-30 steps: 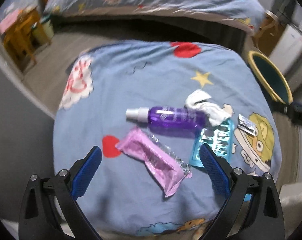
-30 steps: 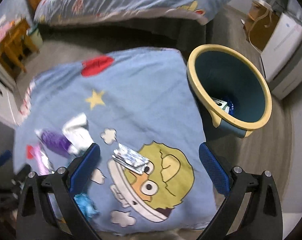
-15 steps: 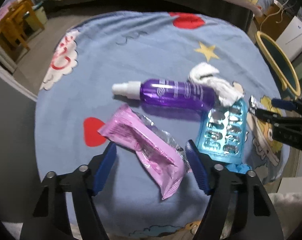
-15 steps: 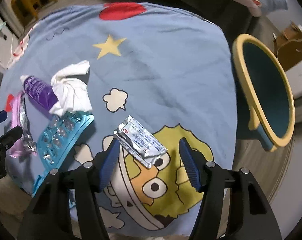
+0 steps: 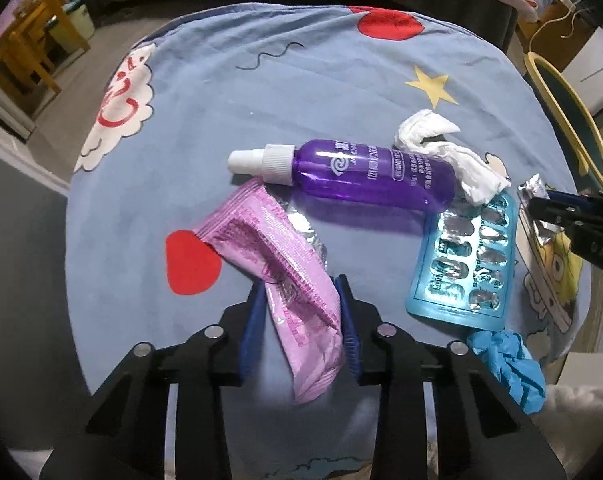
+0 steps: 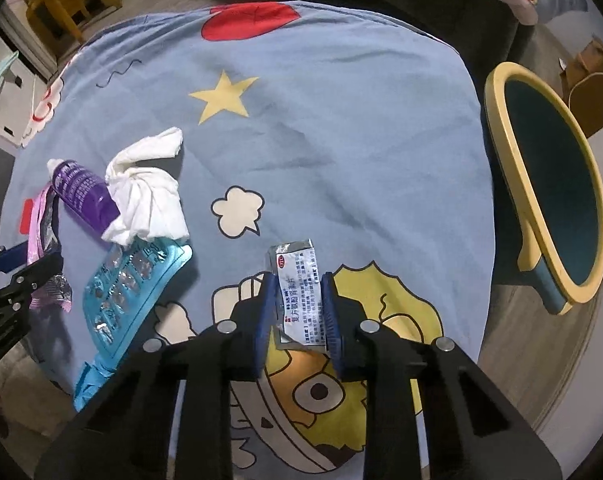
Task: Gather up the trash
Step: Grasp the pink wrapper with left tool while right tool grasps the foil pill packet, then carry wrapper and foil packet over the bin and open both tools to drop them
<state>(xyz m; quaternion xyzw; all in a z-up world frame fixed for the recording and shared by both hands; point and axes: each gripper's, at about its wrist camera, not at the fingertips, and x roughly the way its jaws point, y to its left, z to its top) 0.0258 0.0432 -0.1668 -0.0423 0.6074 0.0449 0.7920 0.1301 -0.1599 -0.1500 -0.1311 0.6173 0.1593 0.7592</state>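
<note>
On the blue cartoon cloth lies a pink snack wrapper. My left gripper points down at it, jaws closing, both blue pads pressing the wrapper's lower half. My right gripper is closing too, pads squeezing a silver medicine sachet over the yellow cartoon face. Between the two lie a purple spray bottle, a crumpled white tissue and a blue blister pack. The right gripper also shows at the right edge of the left wrist view.
A yellow-rimmed teal bin stands on the floor just past the cloth's right edge. A crumpled blue glove lies at the near edge by the blister pack. A bed runs along the back and wooden furniture stands at far left.
Both grippers have come down toward the cloth. Their jaws went from wide apart to narrow: the left around the pink wrapper, the right around the silver sachet.
</note>
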